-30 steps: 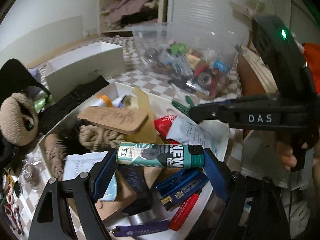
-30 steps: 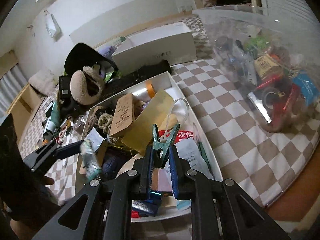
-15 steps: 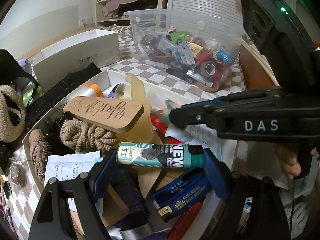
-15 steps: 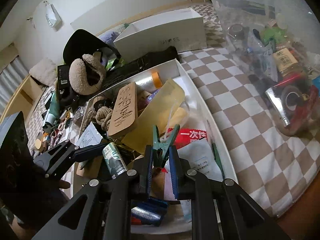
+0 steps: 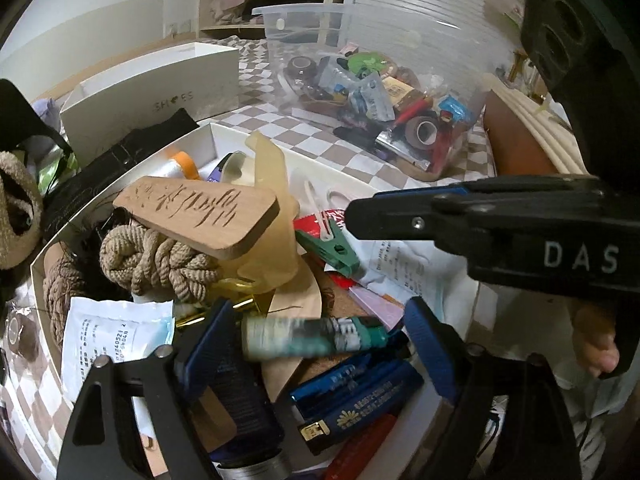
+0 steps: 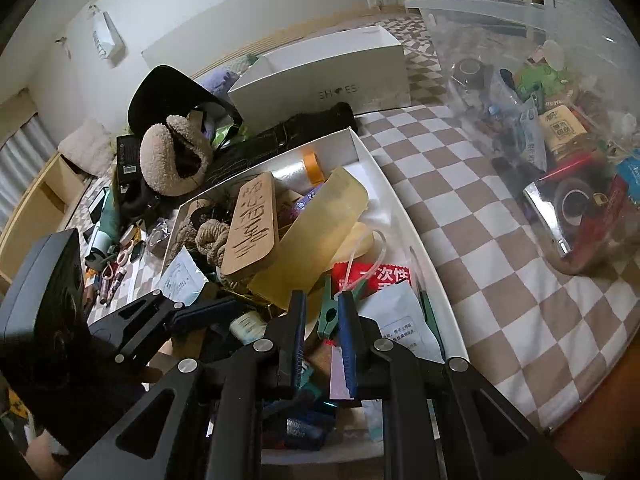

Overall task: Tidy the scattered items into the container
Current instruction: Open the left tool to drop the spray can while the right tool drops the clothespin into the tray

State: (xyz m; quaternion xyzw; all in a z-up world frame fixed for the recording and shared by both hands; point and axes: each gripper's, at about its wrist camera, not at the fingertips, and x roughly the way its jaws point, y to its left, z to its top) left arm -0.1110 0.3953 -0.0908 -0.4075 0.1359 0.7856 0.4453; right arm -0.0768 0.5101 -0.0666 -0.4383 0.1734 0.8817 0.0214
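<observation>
Clear plastic forms the biggest thing in view, a tall storage bin (image 6: 480, 4) already holding tape rolls, packets and red pens, standing on the brown-and-white checkered cloth (image 6: 480, 240). Well apart from it, past the far corner of the tray, sits a white cardboard shoe box (image 6: 332, 76).

Between the two lies the shallow white cardboard tray (image 6: 404, 216), crowded with odds and ends. Both grippers hang over its near end. Inside it a translucent yellow plastic sheet (image 6: 320, 232) leans up. An engraved wooden plaque (image 5: 200, 216) rests tilted on a coil of thick tan rope (image 5: 160, 256).

At the left gripper (image 5: 316, 340) the blue-padded jaws stand wide apart. The teal-and-white tube with a green cap (image 5: 304, 338) lies crosswise between them, blurred, above the clutter in the tray. I cannot tell whether either pad touches it.

At the right gripper (image 6: 323, 312) the jaws are drawn close, with only a narrow gap. The green plastic clothespin (image 5: 332, 246) sits in that gap at the fingertips, over a red packet in the tray. Whether the pads actually pinch it cannot be told.
</observation>
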